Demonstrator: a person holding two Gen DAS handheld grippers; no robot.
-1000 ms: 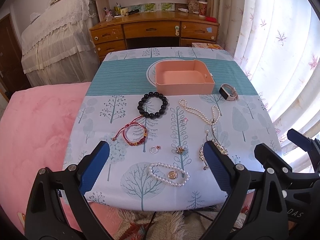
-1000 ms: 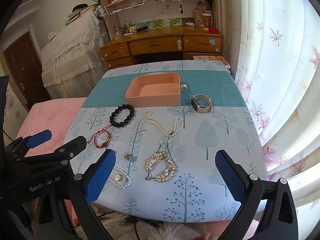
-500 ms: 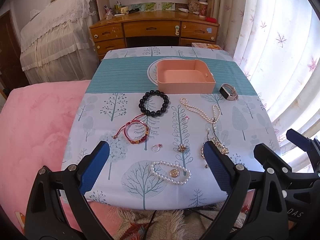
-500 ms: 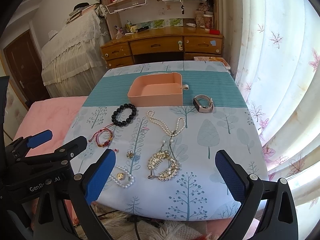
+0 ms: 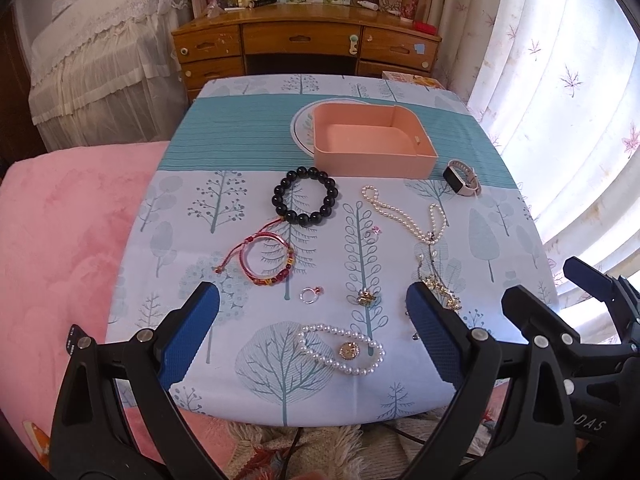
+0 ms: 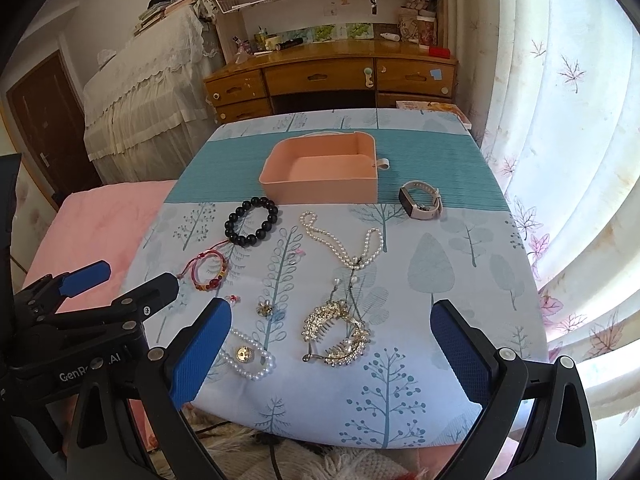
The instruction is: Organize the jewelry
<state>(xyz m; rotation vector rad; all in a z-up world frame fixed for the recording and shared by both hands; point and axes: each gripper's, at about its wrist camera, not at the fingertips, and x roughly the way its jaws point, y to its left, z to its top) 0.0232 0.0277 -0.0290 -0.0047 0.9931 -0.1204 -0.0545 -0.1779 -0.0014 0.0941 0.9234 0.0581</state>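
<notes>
A pink open box (image 5: 372,148) (image 6: 324,176) sits at the far middle of the cloth-covered table (image 5: 192,208). In front of it lie a black bead bracelet (image 5: 306,196) (image 6: 251,222), a red cord bracelet (image 5: 266,260) (image 6: 208,270), a long pearl necklace (image 5: 404,216) (image 6: 344,240), a smart watch (image 5: 462,178) (image 6: 420,200), small rings (image 5: 310,295), a pearl bracelet (image 5: 342,350) (image 6: 246,354) and a gold hair comb (image 6: 336,332). My left gripper (image 5: 312,338) is open above the pearl bracelet. My right gripper (image 6: 332,356) is open above the hair comb.
A pink blanket (image 5: 60,240) lies left of the table. A wooden desk (image 5: 304,44) stands behind it, a lace-covered bed (image 5: 100,40) at far left. Curtains (image 6: 560,120) hang along the right side. A shaggy rug (image 5: 320,448) lies below the near edge.
Both grippers have moved slightly forward over the table; the jewelry looks a little closer. Nothing was picked up or shifted.
</notes>
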